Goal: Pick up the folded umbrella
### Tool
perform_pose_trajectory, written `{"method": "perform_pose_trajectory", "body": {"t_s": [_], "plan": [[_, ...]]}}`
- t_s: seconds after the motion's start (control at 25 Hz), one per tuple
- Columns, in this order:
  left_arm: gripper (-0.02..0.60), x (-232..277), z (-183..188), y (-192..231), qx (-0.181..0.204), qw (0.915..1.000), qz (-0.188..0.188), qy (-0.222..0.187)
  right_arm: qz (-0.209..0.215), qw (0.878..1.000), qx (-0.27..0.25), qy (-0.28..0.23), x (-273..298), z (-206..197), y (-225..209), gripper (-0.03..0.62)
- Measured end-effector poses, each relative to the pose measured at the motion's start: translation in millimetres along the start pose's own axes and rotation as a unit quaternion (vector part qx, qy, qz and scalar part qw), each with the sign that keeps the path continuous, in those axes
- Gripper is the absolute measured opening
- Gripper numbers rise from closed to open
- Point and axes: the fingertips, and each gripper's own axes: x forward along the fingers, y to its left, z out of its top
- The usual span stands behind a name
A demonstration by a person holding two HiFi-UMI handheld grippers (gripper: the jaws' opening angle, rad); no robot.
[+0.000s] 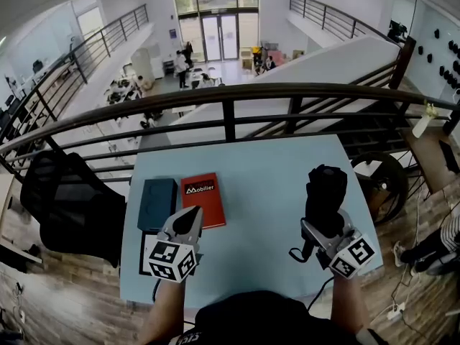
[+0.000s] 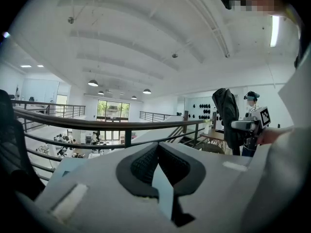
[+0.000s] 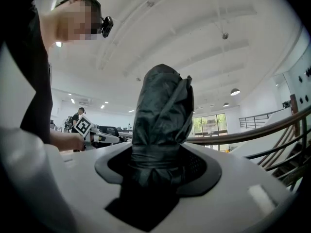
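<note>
The folded umbrella (image 1: 325,191) is black, wrapped in its sleeve, and stands out from the jaws of my right gripper (image 1: 321,226), which is shut on its lower end over the right side of the light blue table (image 1: 273,178). In the right gripper view the umbrella (image 3: 163,106) fills the middle, pinched between the pads of the right gripper (image 3: 158,161). In the left gripper view the umbrella (image 2: 226,111) is held up in the air at the right. My left gripper (image 1: 188,220) hovers over the table's left front, and its jaws (image 2: 156,149) meet at the tips with nothing between them.
A red book (image 1: 203,200) and a dark teal box (image 1: 157,203) lie side by side on the table just ahead of the left gripper. A dark metal railing (image 1: 228,113) runs along the table's far edge. A black chair (image 1: 68,203) stands at the left.
</note>
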Motion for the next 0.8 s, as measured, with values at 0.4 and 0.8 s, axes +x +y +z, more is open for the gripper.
{"method": "perform_pose_trajectory", "body": {"t_s": [0.4, 0.8], "plan": [[0.003, 9.7, 4.4, -22.2, 0.006, 0.9998, -0.019, 0.000, 0.025, 1.000, -0.002, -0.010, 8.3, 10.7, 7.5, 0.256], [0.003, 7.9, 2.7, -26.5, 0.002, 0.9998, -0.018, 0.004, 0.038, 0.999, 0.014, -0.003, 13.6, 8.8, 14.1, 0.256]]}}
